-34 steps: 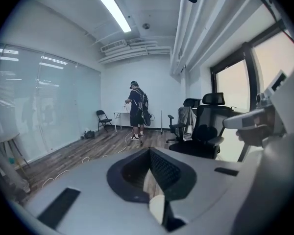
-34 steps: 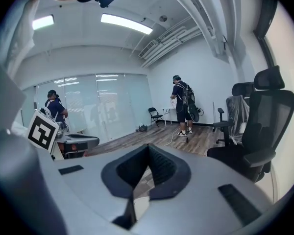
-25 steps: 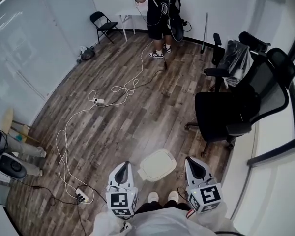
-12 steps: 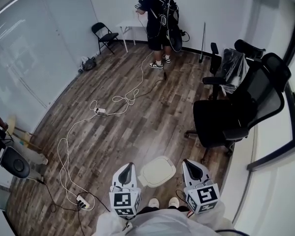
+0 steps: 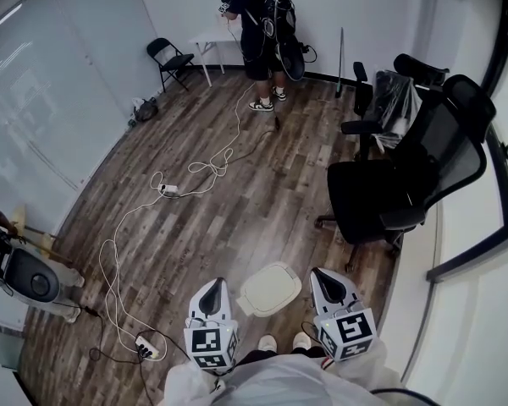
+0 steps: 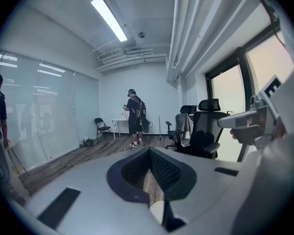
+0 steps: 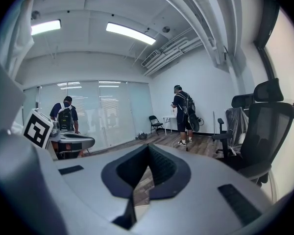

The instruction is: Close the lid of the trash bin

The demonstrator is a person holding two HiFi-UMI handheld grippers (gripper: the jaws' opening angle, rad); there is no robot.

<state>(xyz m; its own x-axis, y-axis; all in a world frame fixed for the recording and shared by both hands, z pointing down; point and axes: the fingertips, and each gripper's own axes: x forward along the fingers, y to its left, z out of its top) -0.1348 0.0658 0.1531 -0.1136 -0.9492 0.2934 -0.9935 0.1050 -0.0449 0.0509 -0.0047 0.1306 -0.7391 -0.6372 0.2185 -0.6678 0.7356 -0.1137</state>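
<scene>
**A:** Left side, quick?

**B:** A white cable (image 5: 110, 256) loops across the wood floor (image 5: 262, 184), with a power strip (image 5: 144, 345) at its near end. A black folding chair (image 5: 171, 56) and a small white table (image 5: 210, 34) stand by the far wall.

**A:** Left gripper?

**B:** The left gripper (image 5: 213, 288) is low in the head view and points forward. In its own view the jaws are pressed together at the tips with nothing between them. Only a sliver of floor shows through.

**A:** The bin?

**B:** The trash bin (image 5: 256, 299) stands on the floor between the two grippers, just ahead of the person's white shoes (image 5: 265, 342). Its cream lid (image 5: 275, 281) looks flat and down on top. Neither gripper touches it.

**A:** Right gripper?

**B:** The right gripper (image 5: 320, 276) is just beside the bin on the other side, also pointing forward. Its jaws are closed tip to tip and it's empty.

**A:** Anything else?

**B:** A person in black with a backpack (image 5: 258, 24) stands at the table, facing the wall. To the right is a black office chair (image 5: 389, 189), and behind it is a second chair draped in clear plastic (image 5: 400, 91). The right gripper view shows another person with a backpack (image 7: 66, 114) by the glass wall.
</scene>
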